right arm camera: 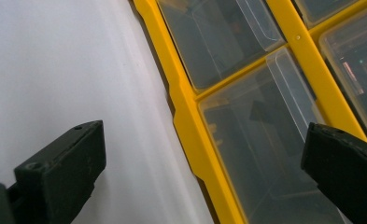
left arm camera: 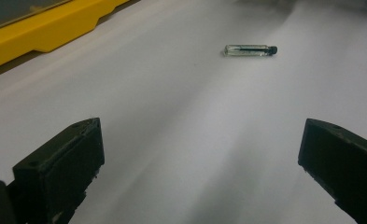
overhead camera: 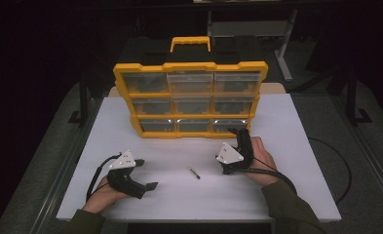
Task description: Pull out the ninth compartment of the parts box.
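Two grippers are out on the white table [overhead camera: 286,195], and between them lies one small glass vial [overhead camera: 194,172] with a dark cap, flat on its side on the bare surface. In the left gripper view that vial [left arm camera: 250,49] sits ahead and a little to the right of centre, clear body with a thin dark line inside, cap end pointing away to the right, touching nothing but the table.

Left gripper [overhead camera: 147,174] now: low at the near left, held in the person's left hand [overhead camera: 104,194], jaws spread wide and holding nothing. Its own camera shows the two black jaws well apart with plain table between them, and the vial near but beyond their tips.

Over to the right gripper [overhead camera: 238,131]: the right hand [overhead camera: 262,158] has it up close to the yellow organiser case [overhead camera: 189,67], which stands tilted at the back of the table, handle on top, three rows of clear-lidded compartments facing the person. From the right gripper view the jaws are also wide apart and empty, pointing at the case's [right arm camera: 190,116] lower edge, one jaw over white table, the other over a clear compartment lid [right arm camera: 265,140]. What sits inside the compartments is too dim to tell.

Vial and case are well apart.
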A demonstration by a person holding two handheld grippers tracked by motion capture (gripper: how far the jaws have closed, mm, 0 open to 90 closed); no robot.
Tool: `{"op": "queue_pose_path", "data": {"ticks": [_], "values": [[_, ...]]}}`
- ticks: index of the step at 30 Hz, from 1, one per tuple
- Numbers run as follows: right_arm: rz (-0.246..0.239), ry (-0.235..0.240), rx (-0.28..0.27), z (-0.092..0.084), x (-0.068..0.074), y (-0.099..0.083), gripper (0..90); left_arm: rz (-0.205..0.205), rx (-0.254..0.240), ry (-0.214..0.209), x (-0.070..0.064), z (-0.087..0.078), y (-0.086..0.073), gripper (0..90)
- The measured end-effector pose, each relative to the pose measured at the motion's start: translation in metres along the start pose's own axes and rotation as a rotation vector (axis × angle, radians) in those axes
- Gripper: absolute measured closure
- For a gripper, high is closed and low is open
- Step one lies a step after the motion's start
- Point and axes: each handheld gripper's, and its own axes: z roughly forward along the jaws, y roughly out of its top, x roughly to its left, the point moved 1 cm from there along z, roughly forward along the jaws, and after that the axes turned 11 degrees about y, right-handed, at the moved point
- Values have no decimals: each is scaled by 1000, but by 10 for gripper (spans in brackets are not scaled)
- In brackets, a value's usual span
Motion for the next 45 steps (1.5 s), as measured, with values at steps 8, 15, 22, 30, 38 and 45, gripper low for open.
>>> {"op": "queue_pose_path", "data": {"ticks": [8,15,22,30,38,45], "values": [[-79,-18,26,0,-1,0,0,-1,-1,0,0,0,0,0],[-109,-32,33,0,-1,0,0,2,0,0,0,0,0,0],[-153,-49,42,0,1,0,0,1,0,-2,0,0,0,0],[-185,-65,57,1,3,1,0,10,0,-1,0,0,0,0],[-226,-93,70,0,5,1,0,12,-3,-3,0,0,0,0],[-237,-124,77,0,11,3,0,11,-3,-3,-1,0,0,0]]}}
